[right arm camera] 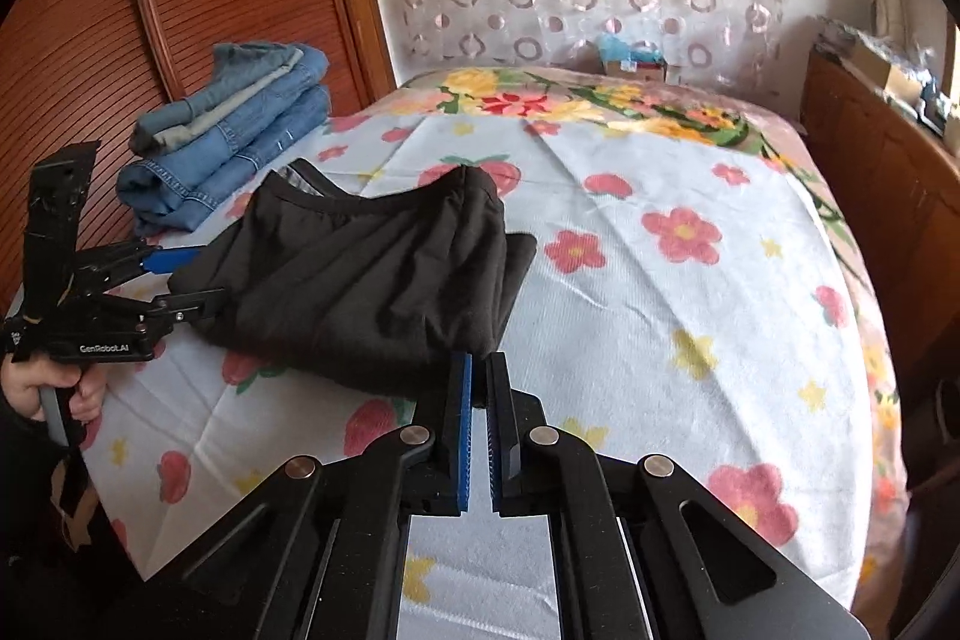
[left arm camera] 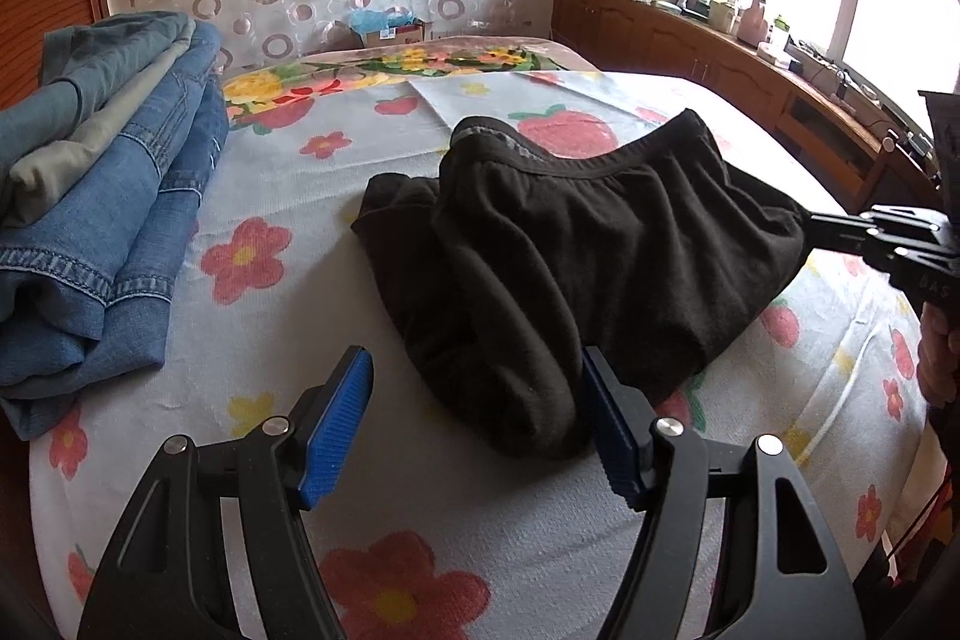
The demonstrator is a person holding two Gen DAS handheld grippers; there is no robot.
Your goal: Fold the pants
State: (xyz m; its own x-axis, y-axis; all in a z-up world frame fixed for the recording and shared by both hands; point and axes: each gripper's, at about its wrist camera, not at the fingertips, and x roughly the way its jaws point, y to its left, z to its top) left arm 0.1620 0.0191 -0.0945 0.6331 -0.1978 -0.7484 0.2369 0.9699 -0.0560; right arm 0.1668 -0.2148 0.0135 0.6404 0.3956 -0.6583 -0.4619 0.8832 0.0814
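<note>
Black pants (left arm camera: pixel 576 244) lie folded and bunched on the flowered bed sheet, waistband toward the far side; they also show in the right wrist view (right arm camera: pixel 360 274). My left gripper (left arm camera: pixel 474 418) is open, its blue pads on either side of the pants' near corner; in the right wrist view (right arm camera: pixel 192 280) it sits at the pants' left edge. My right gripper (right arm camera: pixel 478 388) is shut on the pants' near edge; in the left wrist view (left arm camera: pixel 807 223) it grips their right side.
A stack of folded jeans (left arm camera: pixel 102 196) lies at the bed's left, by a wooden sliding door (right arm camera: pixel 90 40). A wooden cabinet (left arm camera: pixel 690 40) with clutter runs under the window at right. A flowered bedspread (right arm camera: pixel 600 100) covers the far bed end.
</note>
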